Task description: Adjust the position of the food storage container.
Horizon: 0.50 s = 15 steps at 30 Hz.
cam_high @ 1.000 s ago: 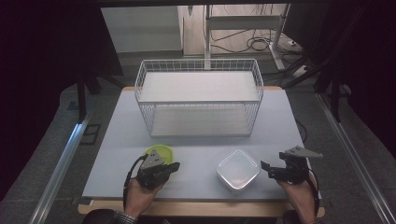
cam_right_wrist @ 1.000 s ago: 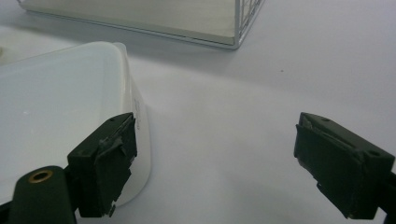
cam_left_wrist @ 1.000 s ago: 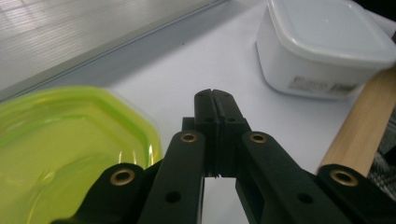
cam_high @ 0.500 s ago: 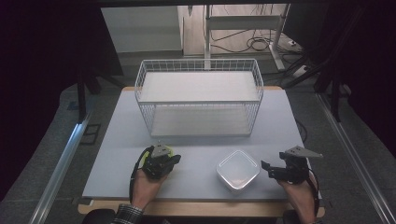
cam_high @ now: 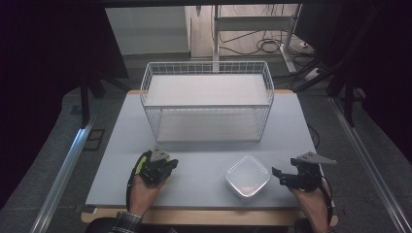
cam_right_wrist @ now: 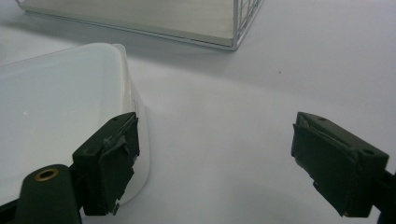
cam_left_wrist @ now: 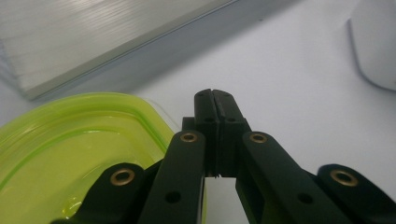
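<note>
Nowhere can I read any label or writing. Only my left gripper view reveals the green lid (cam_left_wrist: 70, 149), lying just left of my left gripper (cam_left_wrist: 215, 100), whose jaws are pressed together on nothing. My right gripper (cam_right_wrist: 215, 158) gapes wide, empty, the white container (cam_right_wrist: 60, 107) beside its left jaw.

Glossy translucent green plastic lid (cam_left_wrist: 70, 149), frosted plastic container (cam_high: 247, 176), white wire basket (cam_high: 208, 104), matt table (cam_high: 204, 160).
</note>
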### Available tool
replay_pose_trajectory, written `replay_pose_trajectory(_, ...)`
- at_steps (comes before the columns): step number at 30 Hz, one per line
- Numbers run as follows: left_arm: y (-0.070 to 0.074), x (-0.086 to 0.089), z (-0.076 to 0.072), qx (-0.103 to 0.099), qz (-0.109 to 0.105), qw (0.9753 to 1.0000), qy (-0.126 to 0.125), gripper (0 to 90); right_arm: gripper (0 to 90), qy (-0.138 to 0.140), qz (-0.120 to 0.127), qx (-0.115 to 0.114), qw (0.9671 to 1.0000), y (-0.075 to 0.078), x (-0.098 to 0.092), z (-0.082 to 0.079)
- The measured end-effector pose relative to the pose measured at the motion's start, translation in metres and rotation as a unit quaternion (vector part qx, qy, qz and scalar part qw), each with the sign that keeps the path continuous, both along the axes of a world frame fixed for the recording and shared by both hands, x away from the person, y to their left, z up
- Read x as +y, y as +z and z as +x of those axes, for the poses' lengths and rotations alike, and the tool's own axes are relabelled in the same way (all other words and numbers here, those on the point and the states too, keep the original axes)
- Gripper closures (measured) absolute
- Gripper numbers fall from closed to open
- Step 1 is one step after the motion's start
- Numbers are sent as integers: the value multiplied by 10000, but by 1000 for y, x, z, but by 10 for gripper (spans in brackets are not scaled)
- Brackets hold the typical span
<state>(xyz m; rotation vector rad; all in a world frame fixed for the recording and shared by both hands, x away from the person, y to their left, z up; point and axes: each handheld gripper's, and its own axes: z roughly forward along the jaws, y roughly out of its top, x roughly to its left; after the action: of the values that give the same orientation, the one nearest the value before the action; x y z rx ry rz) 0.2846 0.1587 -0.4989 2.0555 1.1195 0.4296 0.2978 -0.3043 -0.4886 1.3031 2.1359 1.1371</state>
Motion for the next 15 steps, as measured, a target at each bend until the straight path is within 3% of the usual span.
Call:
replay_pose_trajectory(9,-2,24,2,50,179,9993,325,899,167,17,28,0,10000,1,-1,0)
replay_pose_trajectory(14,0,24,-2,-52,65,9995,303,897,187,18,2,0,10000,1,-1,-1)
replay_pose_trajectory(15,1,18,-5,-120,-17,9997,199,894,246,26,1,30,10000,1,-1,-1)
